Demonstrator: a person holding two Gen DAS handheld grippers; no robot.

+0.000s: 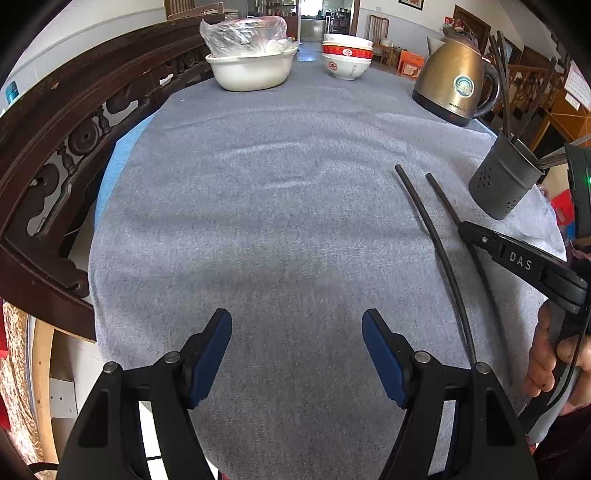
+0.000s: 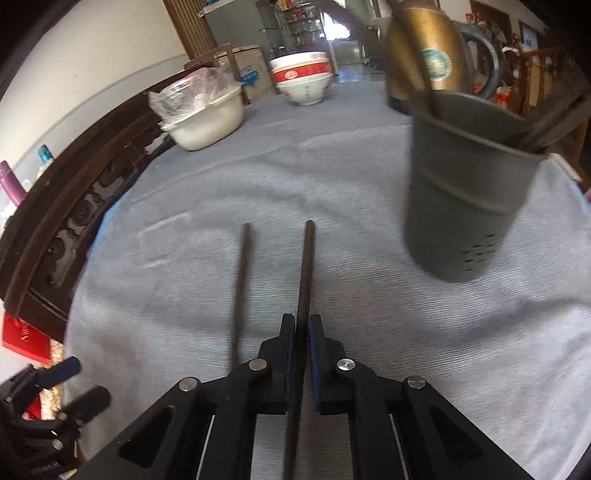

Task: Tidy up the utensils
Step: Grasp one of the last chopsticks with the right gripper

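Right tool clamped on a dark slender chopstick left of the grey perforated plastic holder; left tool spread apart, empty.

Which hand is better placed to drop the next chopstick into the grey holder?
Right. The right claw is already shut on one chopstick, with the grey holder close ahead to its right. The left claw hangs open over bare cloth, holding nothing.

dark carved wooden furniture beside pale wall; wooden chair near bright far doorway.
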